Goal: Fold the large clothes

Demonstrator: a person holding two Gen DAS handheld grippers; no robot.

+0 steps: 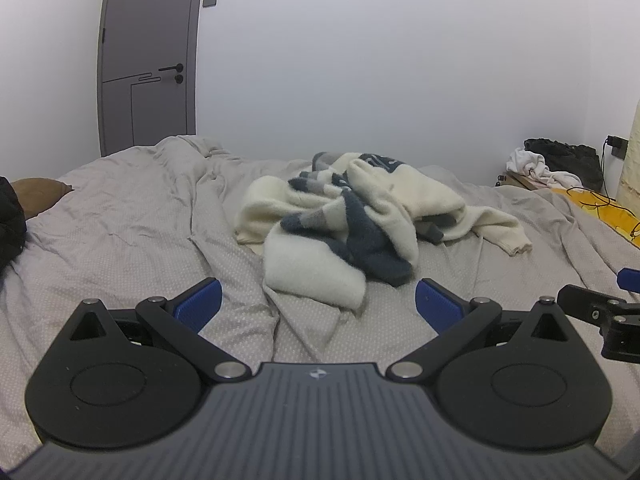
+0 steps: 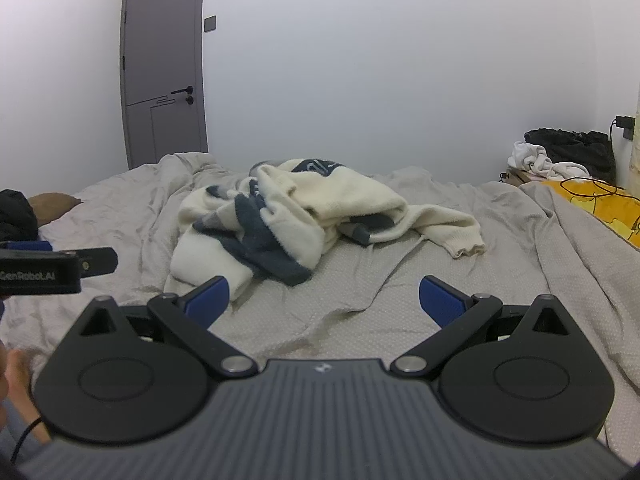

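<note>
A cream-and-navy knit sweater (image 1: 352,216) lies crumpled in a heap near the middle of the bed (image 1: 120,232), on a wrinkled grey dotted sheet, one sleeve trailing toward the right. The left tool (image 1: 318,300) hovers just before the heap, its blue pads spread wide and empty. The right tool (image 2: 324,298) hangs beside it, likewise spread and holding nothing.

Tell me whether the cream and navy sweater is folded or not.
Not folded. The sweater lies crumpled in a heap on the grey bedsheet, one sleeve trailing out to the side.
</note>
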